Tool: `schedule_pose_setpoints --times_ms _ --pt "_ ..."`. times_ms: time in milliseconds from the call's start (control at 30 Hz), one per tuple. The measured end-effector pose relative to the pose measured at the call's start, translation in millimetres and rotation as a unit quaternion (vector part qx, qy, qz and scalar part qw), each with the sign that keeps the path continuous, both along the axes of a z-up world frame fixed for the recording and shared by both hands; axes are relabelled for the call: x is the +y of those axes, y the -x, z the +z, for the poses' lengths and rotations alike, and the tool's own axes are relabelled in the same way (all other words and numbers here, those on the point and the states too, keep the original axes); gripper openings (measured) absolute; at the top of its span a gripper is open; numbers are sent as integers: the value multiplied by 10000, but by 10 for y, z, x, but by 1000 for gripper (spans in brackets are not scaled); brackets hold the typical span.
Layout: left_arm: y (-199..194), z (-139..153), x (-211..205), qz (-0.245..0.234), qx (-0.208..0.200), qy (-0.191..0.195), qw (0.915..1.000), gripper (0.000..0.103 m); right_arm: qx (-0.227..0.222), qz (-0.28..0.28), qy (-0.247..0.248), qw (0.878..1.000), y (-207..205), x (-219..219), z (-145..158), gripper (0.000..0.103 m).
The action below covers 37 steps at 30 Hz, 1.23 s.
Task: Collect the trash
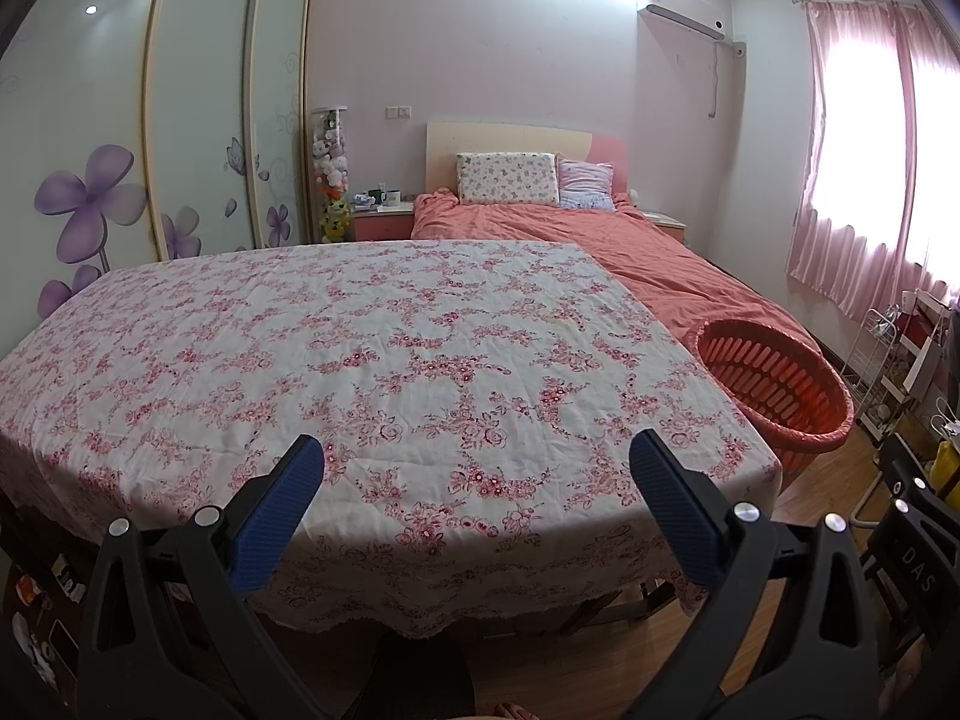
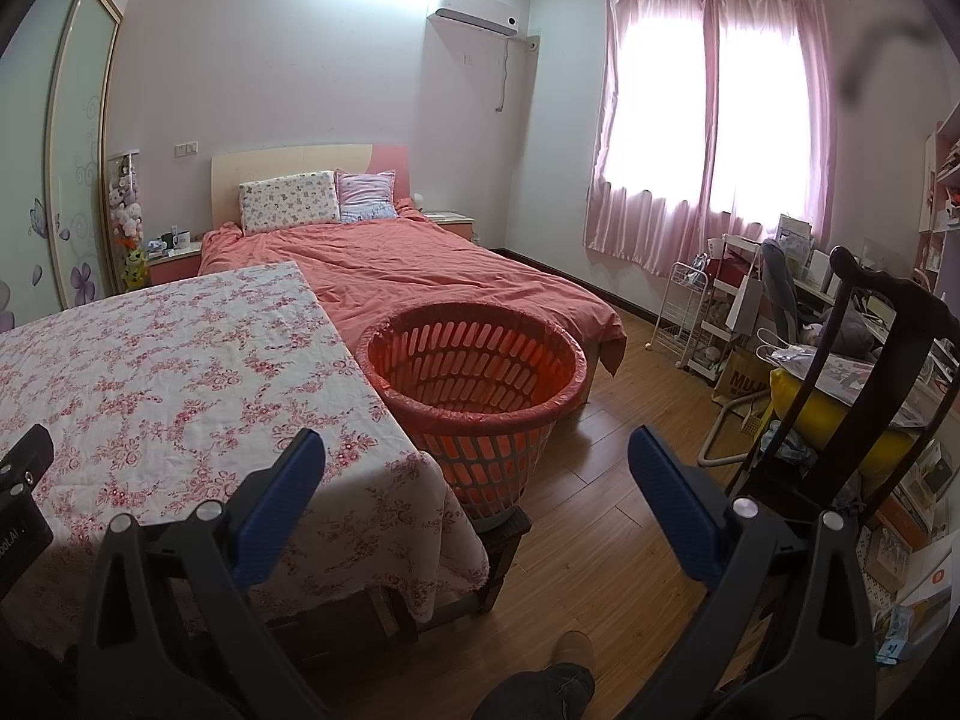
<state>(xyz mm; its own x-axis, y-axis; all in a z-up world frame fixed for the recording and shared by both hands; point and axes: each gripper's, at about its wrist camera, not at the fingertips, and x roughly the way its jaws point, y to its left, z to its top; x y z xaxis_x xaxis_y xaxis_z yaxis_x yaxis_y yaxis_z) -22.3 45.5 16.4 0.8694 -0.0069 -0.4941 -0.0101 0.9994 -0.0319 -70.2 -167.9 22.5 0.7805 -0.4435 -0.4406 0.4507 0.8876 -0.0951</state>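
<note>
Orange basket (image 2: 474,384) beside the table, ahead of the right gripper (image 2: 477,474), left gripper (image 1: 477,474) over the floral tablecloth (image 1: 360,360), both spread wide and empty, bed (image 2: 408,264) behind, wooden floor (image 2: 600,510).

Left wrist faces table (image 1: 384,354) closely, right wrist angled toward basket (image 2: 474,372) — both share bed (image 1: 630,240).

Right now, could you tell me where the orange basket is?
The orange basket stands on a small dark stool, centre of the right wrist view, between the floral-clothed table's right edge and the bed's foot.
</note>
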Motion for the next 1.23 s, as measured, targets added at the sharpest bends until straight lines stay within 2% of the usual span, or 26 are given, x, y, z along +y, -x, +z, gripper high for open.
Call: schedule_pose_setpoints --times_ms 1233 --pt "-16 -46 34 -11 65 -42 10000 100 7 -7 -11 10000 3 1 4 99"
